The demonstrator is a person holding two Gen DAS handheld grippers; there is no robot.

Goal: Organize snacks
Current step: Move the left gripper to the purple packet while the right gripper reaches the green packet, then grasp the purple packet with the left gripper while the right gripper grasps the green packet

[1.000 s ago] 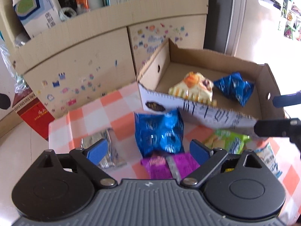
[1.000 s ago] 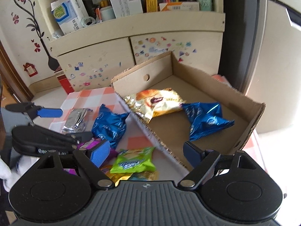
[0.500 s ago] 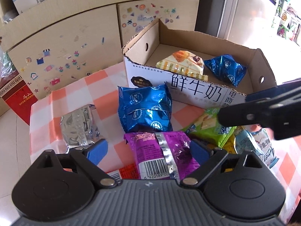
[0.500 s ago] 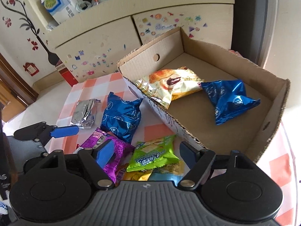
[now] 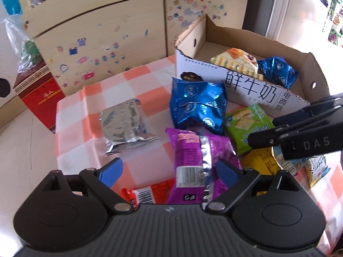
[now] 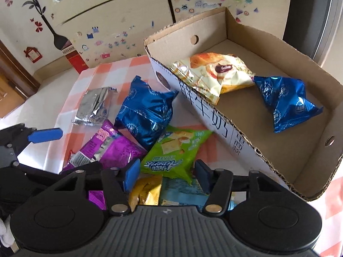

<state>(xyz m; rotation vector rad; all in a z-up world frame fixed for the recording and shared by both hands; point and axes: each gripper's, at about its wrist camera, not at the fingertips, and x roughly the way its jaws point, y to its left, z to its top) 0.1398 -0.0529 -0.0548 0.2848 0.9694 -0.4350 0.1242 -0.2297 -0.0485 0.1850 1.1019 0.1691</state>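
A cardboard box (image 6: 240,137) holds a cream pastry packet (image 6: 214,72) and a blue packet (image 6: 285,102). Beside it on the checked cloth lie a blue packet (image 5: 199,105), a purple packet (image 5: 197,160), a green packet (image 6: 173,152), a silver packet (image 5: 124,124), and yellow and light-blue packets under the green one. My left gripper (image 5: 169,169) is open, its jaws either side of the purple packet's near end. My right gripper (image 6: 167,171) is open, its jaws narrowed around the green packet's near end without clearly touching it.
A sticker-covered wooden cabinet (image 5: 107,34) stands behind the table. A red carton (image 5: 38,94) sits on the floor at the left. The table's left edge (image 5: 56,128) drops to pale floor. A dark fridge (image 6: 310,10) is at the right.
Both grippers have dropped lower and closer to the snack pile. The right gripper's jaws have narrowed around the green packet. The left gripper now straddles the purple packet.
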